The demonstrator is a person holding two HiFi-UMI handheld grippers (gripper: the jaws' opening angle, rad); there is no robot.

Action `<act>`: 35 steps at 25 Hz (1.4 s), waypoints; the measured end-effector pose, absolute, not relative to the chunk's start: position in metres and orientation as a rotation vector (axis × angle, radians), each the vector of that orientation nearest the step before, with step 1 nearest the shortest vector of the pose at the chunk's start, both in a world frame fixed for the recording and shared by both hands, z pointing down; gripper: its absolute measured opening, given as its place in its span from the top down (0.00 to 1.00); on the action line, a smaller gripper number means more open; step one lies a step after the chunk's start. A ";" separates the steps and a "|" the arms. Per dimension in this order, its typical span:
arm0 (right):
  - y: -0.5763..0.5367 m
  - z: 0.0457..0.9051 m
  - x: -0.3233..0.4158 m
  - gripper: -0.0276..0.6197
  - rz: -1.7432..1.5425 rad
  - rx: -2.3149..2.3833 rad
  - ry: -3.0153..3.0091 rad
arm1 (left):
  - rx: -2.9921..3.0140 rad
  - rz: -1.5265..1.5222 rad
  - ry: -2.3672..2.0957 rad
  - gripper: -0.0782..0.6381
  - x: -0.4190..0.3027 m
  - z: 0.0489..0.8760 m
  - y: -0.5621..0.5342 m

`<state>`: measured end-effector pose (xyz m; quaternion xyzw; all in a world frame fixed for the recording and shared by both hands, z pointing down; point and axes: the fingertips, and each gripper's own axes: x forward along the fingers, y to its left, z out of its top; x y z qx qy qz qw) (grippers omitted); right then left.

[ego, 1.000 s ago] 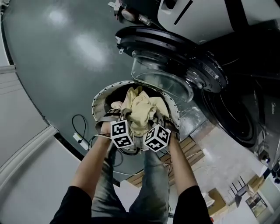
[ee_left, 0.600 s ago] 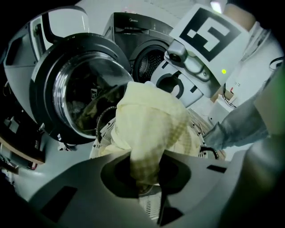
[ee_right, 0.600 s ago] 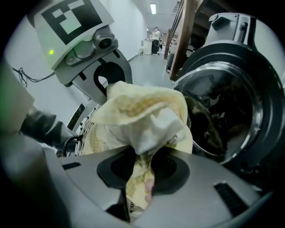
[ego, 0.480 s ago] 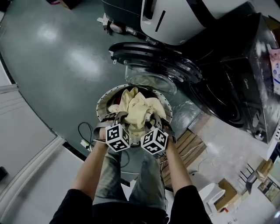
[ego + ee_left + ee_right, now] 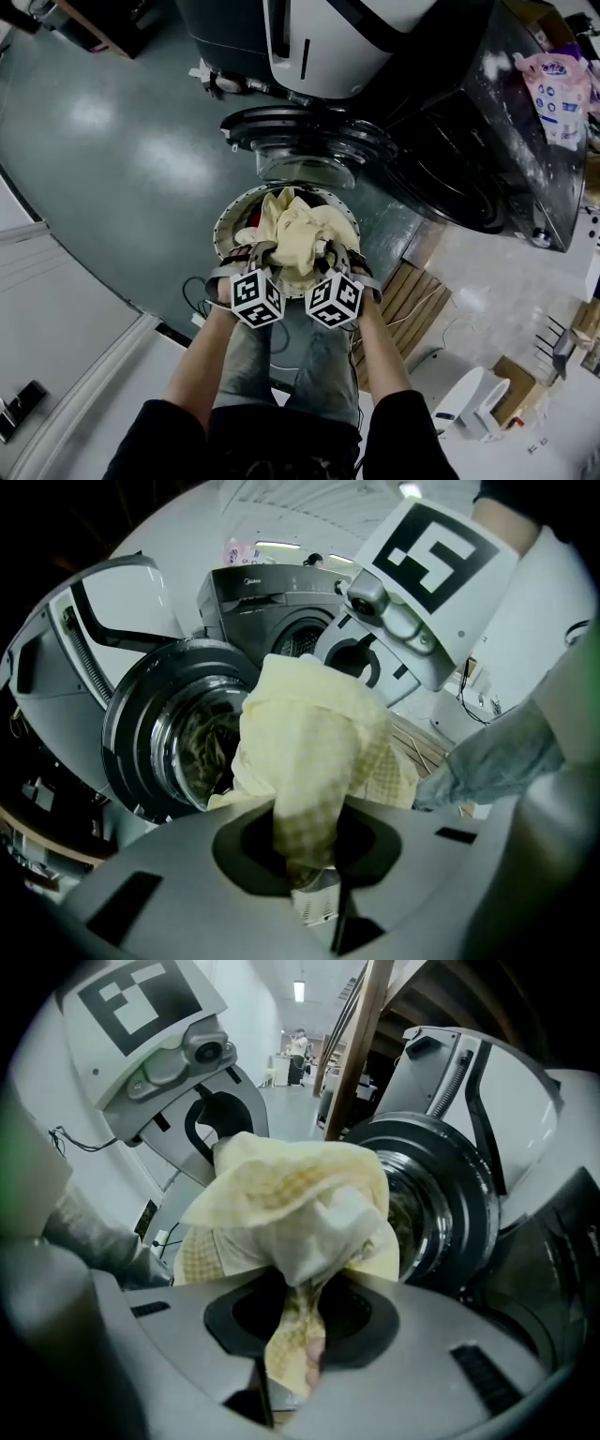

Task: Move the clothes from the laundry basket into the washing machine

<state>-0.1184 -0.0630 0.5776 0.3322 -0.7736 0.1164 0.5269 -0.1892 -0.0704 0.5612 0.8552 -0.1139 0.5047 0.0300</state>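
Jaws of left gripper [image 5: 255, 255] and right gripper [image 5: 333, 255] pinching yellow cloth [image 5: 298, 225], bunched, seemingly spanning crosswise

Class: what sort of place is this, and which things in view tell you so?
Probably a laundry area: a front-loading washing machine with its round door open, and a laundry basket of clothes in front of it.

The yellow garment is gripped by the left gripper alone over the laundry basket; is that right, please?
Not quite: the yellow garment is gripped by both grippers over the laundry basket. The right gripper view shows the right gripper shut on its cloth, just as the left gripper is.
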 end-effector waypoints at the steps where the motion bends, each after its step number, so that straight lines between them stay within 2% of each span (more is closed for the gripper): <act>1: -0.062 0.572 -0.116 0.82 0.275 0.807 -1.851 | 2.650 1.565 -0.344 0.79 -0.186 0.555 -0.070; 12: -0.035 0.506 -0.041 0.82 0.214 0.925 -1.827 | 2.783 1.636 -0.275 0.79 -0.110 0.489 -0.049; 29: 0.029 0.414 0.158 0.82 0.207 1.199 -1.724 | 3.044 1.691 -0.053 0.79 0.094 0.396 0.003; 35: 0.041 0.402 0.198 0.82 0.229 1.260 -1.662 | 3.092 1.640 0.034 0.79 0.136 0.386 0.012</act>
